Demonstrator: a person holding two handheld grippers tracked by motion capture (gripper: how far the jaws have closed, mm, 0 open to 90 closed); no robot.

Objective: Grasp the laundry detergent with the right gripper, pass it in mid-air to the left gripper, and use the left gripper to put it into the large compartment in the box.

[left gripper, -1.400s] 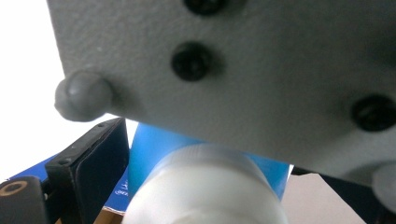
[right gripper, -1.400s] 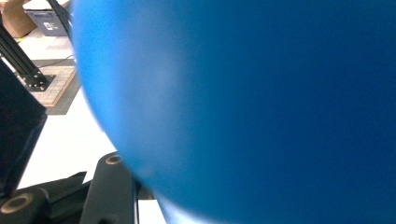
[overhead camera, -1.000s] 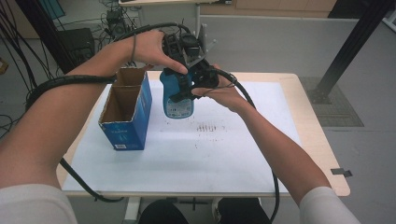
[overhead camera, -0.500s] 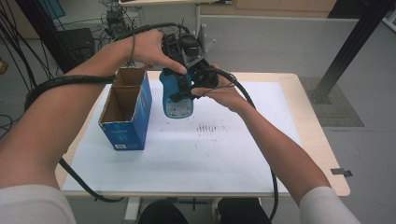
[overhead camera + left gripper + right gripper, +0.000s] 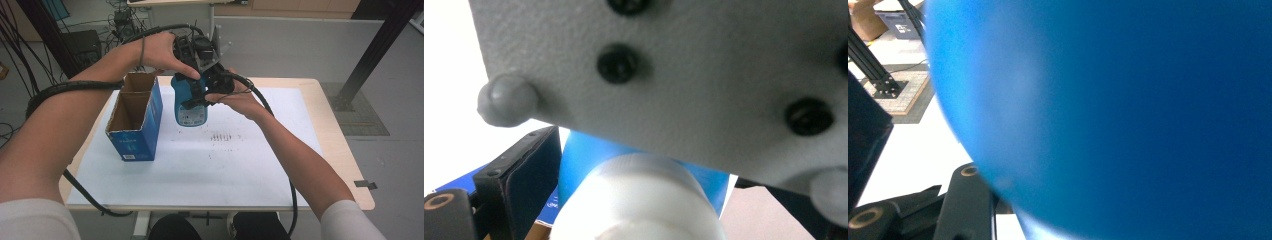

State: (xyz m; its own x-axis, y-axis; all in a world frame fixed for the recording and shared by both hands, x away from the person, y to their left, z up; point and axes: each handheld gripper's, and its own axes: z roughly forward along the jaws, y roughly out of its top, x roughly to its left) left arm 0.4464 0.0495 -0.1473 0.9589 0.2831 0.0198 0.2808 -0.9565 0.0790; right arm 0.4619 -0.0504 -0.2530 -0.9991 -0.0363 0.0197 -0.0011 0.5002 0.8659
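The blue bottle (image 5: 190,102) is held off the table, upright with a slight tilt, its white cap (image 5: 639,200) uppermost and its broad labelled face toward the high view; the label is pale with small print too fine to read; the body is glossy mid-blue, waisted near the top and wider at the base; it hangs above the far part of the white mat, just to the right of the open blue cardboard box (image 5: 134,116); that box stands upright on the mat, its top flaps open, its brown inside empty as far as can be seen.
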